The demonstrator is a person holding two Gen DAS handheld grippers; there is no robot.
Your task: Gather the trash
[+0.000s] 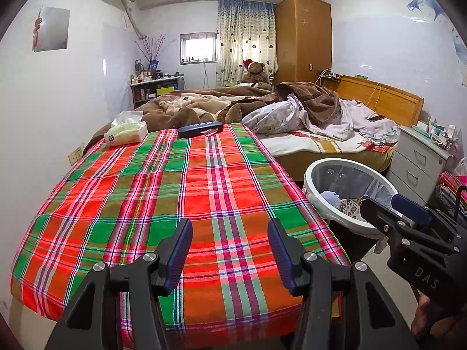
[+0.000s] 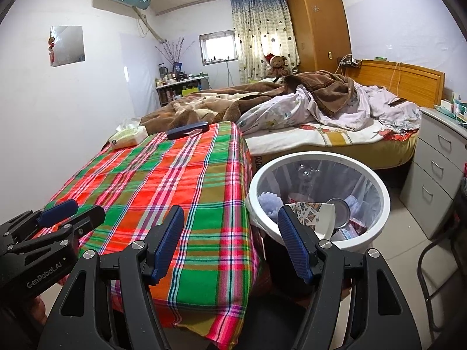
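Trash sat already in the white bin point(image 2: 376, 192), just ahead of my right tongs point(image 2: 230, 242) and slightly to their right, on the floor beside the counter point(image 1: 175, 198). Inside I could make out a patterned paper cup point(image 2: 313, 217), a pale blue crinkled wad point(image 2: 270, 202), a small metal tin point(image 2: 341, 210) and some wrappers. My right tongs hung with the jaws well apart and nothing between them, at the near corner of the plaid-covered counter. My left tongs point(image 1: 230, 250) were also parted, somewhat less widely, and empty, poised over the near end of the cloth.

Far ahead of both tongs, at the counter's other end, lay a tissue pack point(image 1: 126, 132), a dark blue case point(image 1: 200, 129), and a small scrap of wrapper point(image 1: 212, 132) touching the case. That scrap looked to me like the only loose litter left on the cloth; I could not tell what it was made of. I judged it light, thin and limp, likely to slide on the fabric or flutter free, so I would pinch it at the raised edge away from the case, closing fully. The cup in the bin seemed soft-walled and would crush under a hard squeeze.
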